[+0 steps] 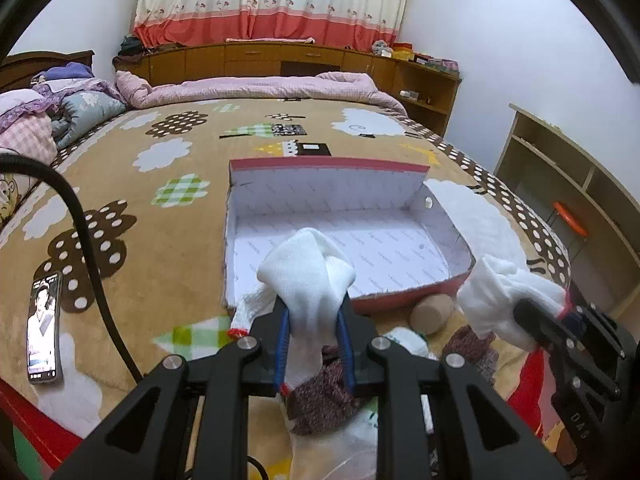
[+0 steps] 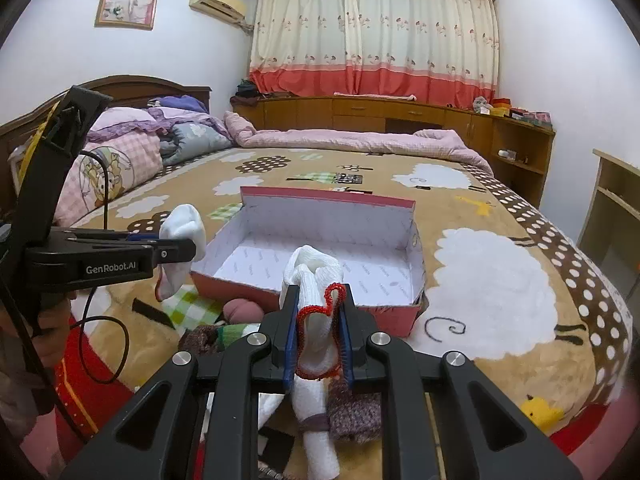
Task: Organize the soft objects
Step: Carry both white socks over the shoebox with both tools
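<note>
My left gripper is shut on a white knit glove with a red cuff, held above the near edge of an open red-sided cardboard box on the bed. My right gripper is shut on a second white glove with a red cuff, held before the same box. In the left wrist view the right gripper and its glove are at the right. In the right wrist view the left gripper and its glove are at the left. The box is empty.
Maroon knit items and other soft things, including a tan roll and a pink one, lie on the bed before the box. A phone lies at the left. Quilts are piled at the far side. Shelves stand right.
</note>
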Motion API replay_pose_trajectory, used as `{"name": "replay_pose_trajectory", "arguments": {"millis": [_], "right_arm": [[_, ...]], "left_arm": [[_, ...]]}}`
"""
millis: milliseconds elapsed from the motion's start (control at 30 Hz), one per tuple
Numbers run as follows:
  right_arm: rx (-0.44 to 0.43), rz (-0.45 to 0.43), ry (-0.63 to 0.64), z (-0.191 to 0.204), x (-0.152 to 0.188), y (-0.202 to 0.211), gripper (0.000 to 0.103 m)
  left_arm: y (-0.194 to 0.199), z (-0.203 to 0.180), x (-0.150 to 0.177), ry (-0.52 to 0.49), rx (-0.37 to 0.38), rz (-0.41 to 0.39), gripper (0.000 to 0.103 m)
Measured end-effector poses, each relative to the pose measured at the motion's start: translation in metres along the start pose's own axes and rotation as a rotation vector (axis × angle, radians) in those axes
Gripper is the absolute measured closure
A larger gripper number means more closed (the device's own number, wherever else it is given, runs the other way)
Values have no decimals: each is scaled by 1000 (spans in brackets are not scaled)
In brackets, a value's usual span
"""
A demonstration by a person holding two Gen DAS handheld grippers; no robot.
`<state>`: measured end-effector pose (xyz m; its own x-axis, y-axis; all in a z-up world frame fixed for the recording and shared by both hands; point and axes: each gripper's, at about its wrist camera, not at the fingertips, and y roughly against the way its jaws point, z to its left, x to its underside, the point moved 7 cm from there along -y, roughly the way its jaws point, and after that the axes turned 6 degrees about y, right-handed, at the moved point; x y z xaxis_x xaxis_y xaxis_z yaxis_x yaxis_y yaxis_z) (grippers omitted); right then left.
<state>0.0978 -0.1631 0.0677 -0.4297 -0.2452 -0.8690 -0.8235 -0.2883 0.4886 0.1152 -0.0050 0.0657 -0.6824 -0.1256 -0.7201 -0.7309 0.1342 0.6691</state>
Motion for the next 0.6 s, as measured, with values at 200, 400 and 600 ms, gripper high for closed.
{"name": "replay_pose_trajectory", "arguments": {"millis": [200, 400, 600], "right_arm": [[12, 4, -3, -7, -7, -7, 85], [27, 0, -1, -14, -15, -15, 85], [41, -1, 3, -21, -22, -25, 85]], "left_arm": [[-3, -7, -12, -10, 19, -14, 81], [-12, -11, -20, -20, 28, -11, 81], [-23, -13, -27, -27, 30, -9, 81]]}}
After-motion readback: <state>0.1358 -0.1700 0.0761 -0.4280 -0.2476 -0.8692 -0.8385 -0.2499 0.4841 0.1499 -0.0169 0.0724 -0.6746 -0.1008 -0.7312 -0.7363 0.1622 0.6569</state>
